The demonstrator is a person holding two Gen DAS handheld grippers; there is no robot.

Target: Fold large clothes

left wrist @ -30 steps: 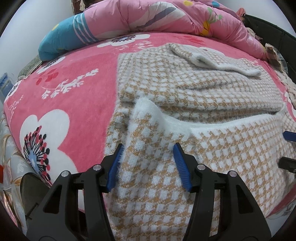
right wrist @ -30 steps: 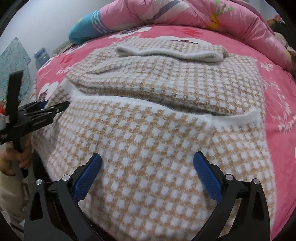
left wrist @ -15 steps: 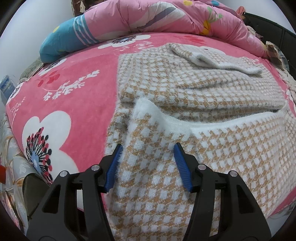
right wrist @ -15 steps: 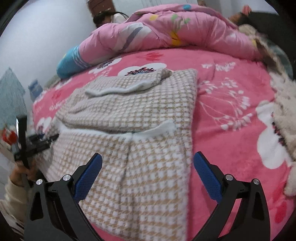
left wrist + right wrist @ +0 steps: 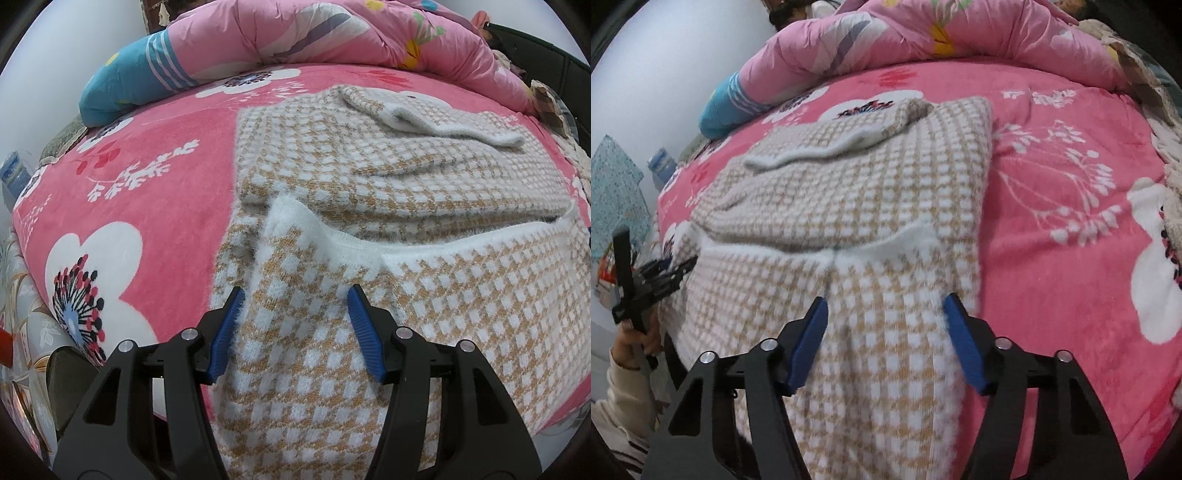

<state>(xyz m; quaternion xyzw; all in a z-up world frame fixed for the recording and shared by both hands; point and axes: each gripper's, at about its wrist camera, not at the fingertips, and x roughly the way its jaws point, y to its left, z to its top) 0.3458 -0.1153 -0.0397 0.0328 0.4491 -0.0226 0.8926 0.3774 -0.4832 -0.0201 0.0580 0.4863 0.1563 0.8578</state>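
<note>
A tan-and-white checked knit sweater (image 5: pixel 406 184) lies partly folded on the pink flowered bed cover (image 5: pixel 147 184), its lower part hanging over the near edge. A sleeve (image 5: pixel 424 114) is folded across the top. My left gripper (image 5: pixel 297 325) stands half open over the sweater's left edge, with flat fabric between the pads. In the right wrist view the sweater (image 5: pixel 849 192) fills the middle. My right gripper (image 5: pixel 886 332) sits over its right lower part and its jaws are closing, fabric between them, pads not visibly pressing. The left gripper (image 5: pixel 657 277) shows at far left, held by a hand (image 5: pixel 631 339).
A pink quilt (image 5: pixel 332 33) with a blue end (image 5: pixel 122 85) is heaped along the far side. Dark furniture (image 5: pixel 546 59) stands at the back right. A pale fluffy cloth (image 5: pixel 1171 147) lies at the right edge. A patterned blue box (image 5: pixel 613 195) stands left of the bed.
My right gripper has slid to the right along the sweater's lower part and its jaws have narrowed from wide open. The left gripper has stayed put with the same opening.
</note>
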